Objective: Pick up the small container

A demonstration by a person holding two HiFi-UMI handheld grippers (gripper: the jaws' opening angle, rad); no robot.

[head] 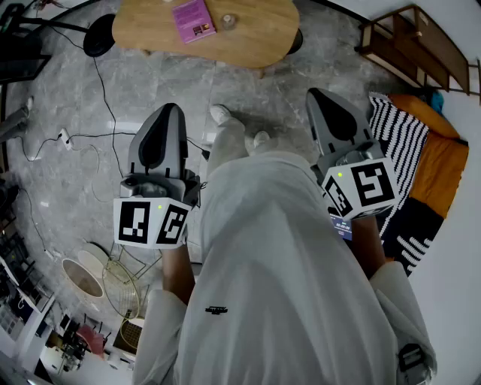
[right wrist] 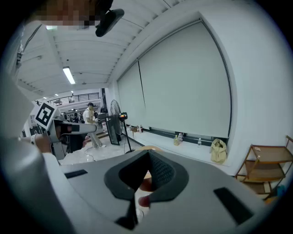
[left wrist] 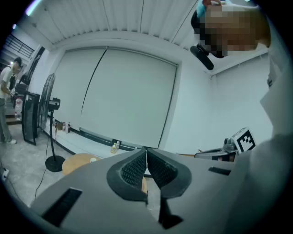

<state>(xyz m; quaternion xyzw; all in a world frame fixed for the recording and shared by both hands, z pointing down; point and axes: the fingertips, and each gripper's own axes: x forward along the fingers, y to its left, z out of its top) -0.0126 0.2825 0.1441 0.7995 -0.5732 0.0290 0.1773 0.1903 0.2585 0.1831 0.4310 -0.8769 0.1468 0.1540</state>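
In the head view, my left tongs [head: 171,113] and right tongs [head: 319,95] are two smooth grey wedges. Each carries one black-and-white marker cube [head: 152,222] and hangs over the grey marbled floor [head: 150,83], pointing toward twelve o'clock. Up there the oval wooden desk [head: 255,39] holds one small container [head: 228,21], round and glassy (too small to tell more). One purple book [head: 194,19] lies at its nine o'clock. Both tongs are well apart from the desk.

In the left gripper view, my left tongs [left wrist: 146,153] are closed, the two ribbed dark pads [left wrist: 132,170] meeting at their tips with nothing between.

In the right gripper view, my right tongs [right wrist: 147,155] are likewise closed tip to tip and empty, with the same dotted rubber texture.
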